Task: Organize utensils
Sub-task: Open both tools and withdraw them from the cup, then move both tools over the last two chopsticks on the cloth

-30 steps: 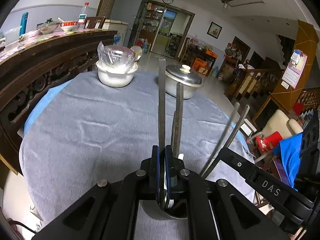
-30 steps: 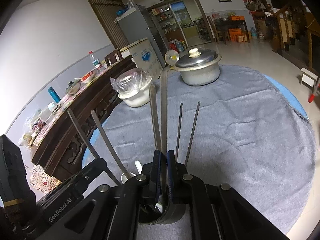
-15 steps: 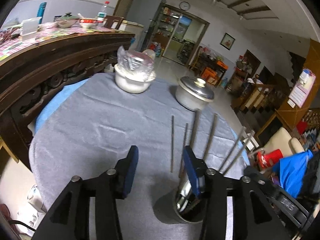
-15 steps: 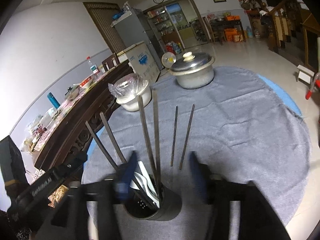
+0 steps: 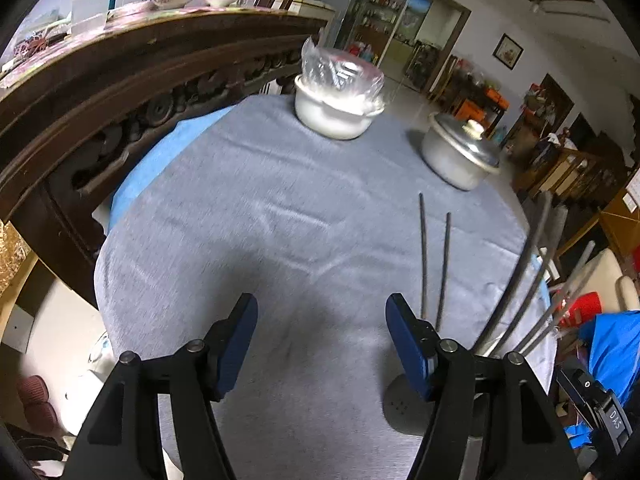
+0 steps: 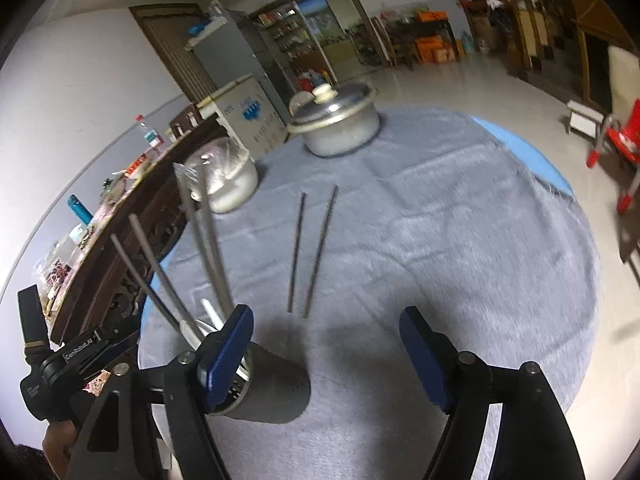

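Observation:
A grey utensil holder (image 6: 272, 386) stands on the grey tablecloth and holds several metal chopsticks (image 6: 204, 236) and a white spoon. In the left wrist view it (image 5: 416, 404) sits behind my right finger, its chopsticks (image 5: 524, 280) leaning right. Two dark chopsticks (image 6: 312, 248) lie loose on the cloth beyond the holder; they also show in the left wrist view (image 5: 434, 264). My left gripper (image 5: 322, 344) is open and empty, left of the holder. My right gripper (image 6: 326, 354) is open and empty, its left finger beside the holder.
A white bowl covered in plastic (image 5: 340, 100) and a lidded metal pot (image 5: 460, 156) stand at the far side of the round table (image 5: 224, 200). A carved wooden sideboard (image 5: 100, 92) runs along the left. A red chair (image 6: 616, 148) stands on the floor right.
Both grippers opened, released their chopsticks into the holder and pulled back. The chopsticks now lean in the holder.

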Tool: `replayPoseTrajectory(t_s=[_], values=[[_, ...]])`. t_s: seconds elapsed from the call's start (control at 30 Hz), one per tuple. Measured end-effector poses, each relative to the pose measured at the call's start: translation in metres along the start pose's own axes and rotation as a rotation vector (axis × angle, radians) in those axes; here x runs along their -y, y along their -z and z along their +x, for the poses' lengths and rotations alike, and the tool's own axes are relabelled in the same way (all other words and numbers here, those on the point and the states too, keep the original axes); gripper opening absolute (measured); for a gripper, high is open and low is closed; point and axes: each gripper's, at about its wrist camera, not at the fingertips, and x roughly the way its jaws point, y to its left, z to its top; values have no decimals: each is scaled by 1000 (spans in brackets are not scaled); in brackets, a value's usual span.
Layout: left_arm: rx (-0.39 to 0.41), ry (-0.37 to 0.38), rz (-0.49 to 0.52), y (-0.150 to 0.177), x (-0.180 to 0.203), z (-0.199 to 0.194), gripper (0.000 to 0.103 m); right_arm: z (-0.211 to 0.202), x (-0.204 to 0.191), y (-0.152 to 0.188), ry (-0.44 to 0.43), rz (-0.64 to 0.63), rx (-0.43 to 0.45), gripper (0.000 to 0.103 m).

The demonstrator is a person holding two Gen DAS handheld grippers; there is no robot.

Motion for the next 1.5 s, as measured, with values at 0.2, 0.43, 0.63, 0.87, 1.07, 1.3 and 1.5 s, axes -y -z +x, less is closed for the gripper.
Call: replayPoseTrajectory(t_s=[0.2,0.43,0.63,0.87,1.07,1.3,1.5], values=[[-20,-16,16,1,0,9,67,15,5,4,3,8,-41,79],[-46,-30,20,-1,-1,22,67,29,10,2,3,21,-76,79],[-93,-49,19,-1,-8,42,67,56,29,-14,15,50,-153,79],[-161,-88,20,-5,-21,72,67,106,38,-60,54,19,-277,79],[-213,-113,46,-10,-27,93,67,164,16,-101,56,-38,-387,78],[-269,-144,57,-22,-36,116,67,244,-13,-131,83,-83,-533,43],[-312,-125,110,-46,-23,136,67,287,-37,-137,134,-132,-594,34]])
